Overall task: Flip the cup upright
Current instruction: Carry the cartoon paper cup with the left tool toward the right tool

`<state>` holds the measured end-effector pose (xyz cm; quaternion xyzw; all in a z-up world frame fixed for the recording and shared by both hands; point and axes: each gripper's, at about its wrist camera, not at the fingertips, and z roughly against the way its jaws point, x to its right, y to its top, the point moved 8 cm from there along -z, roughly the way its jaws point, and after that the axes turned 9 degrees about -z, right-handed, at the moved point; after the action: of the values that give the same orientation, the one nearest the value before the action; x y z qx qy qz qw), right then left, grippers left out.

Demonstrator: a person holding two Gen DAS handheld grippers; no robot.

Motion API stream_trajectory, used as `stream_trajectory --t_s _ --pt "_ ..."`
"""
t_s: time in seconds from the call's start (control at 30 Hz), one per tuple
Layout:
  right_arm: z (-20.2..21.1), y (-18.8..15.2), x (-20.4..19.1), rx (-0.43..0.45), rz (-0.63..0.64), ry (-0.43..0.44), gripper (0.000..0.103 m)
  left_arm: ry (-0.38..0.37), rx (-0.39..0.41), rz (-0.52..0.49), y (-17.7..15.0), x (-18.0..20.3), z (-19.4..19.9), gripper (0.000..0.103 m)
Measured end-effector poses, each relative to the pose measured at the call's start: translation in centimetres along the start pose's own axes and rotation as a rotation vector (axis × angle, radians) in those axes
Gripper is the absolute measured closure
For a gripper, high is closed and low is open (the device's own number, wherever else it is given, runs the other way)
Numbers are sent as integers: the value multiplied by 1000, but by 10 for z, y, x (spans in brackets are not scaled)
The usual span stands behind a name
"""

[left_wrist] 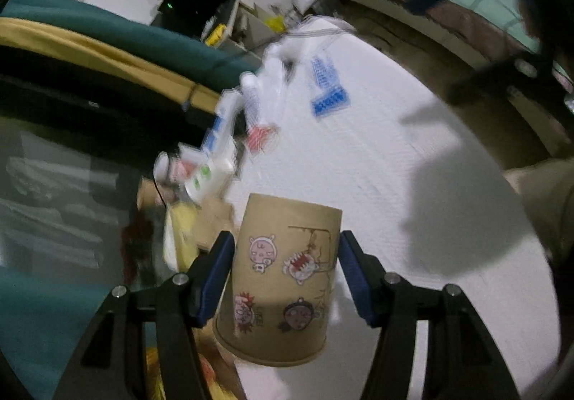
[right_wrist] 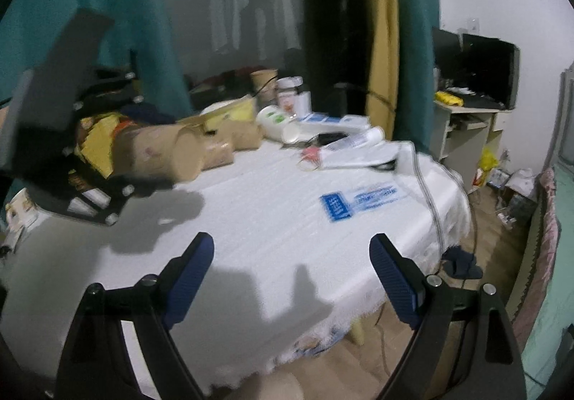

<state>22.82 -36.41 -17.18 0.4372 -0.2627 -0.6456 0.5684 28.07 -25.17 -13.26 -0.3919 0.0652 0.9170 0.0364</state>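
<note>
the left tool (left_wrist: pixel 285 278) grips a brown paper cup (left_wrist: pixel 283 278) printed with cartoon faces; no writing on it is readable. its blue pads press both sides, the rim toward the camera, closed base away, long axis along the fingers, clear of the white worktop (left_wrist: pixel 394 156). the right tool (right_wrist: pixel 292 278) hangs open and empty over the worktop.

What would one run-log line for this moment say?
left gripper: shut on paper cup, lifted, not upright | right gripper: open, empty | under it: white table cover
</note>
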Motion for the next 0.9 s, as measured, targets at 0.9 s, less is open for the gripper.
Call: stream_trajectory --t_s 0.9 --pt "22 -57 -61 -96 12 47 16 -221 -49 6 -90 146 39 32"
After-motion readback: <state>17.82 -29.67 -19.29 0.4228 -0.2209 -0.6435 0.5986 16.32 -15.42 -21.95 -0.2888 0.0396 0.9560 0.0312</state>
